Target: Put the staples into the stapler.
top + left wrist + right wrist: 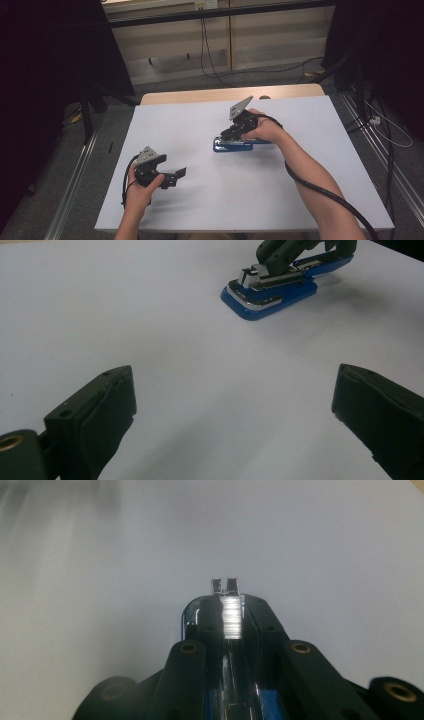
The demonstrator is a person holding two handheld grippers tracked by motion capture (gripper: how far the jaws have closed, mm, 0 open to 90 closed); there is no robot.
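Left hand: comes in from the bottom edge at the left of the high view and holds its tool low over the counter's near left part
Left gripper: points to the right across the counter, level with the surface; a grey three-cornered plate sits on top and a black cable loops down beside the wrist
Left fingers: spread wide, with bare white counter between them and nothing held; in the left gripper view one stands at each lower corner
Counter: white top with a strip of pale wood along its far edge
Stapler: blue base with a bright metal upper part, lying flat near the middle of the counter, well apart from the left gripper; in the left gripper view it sits at the upper right, its metal nose toward the camera
Right gripper: tilted down to the left onto the stapler's metal top, its grey plate raised toward the far edge
Right fingers: drawn close, pinching the stapler's metal arm from both sides; the arm's tip pokes out just beyond them
Right hand: wrapped round the gripper's body, forearm running to the lower right with a thick black cable along it
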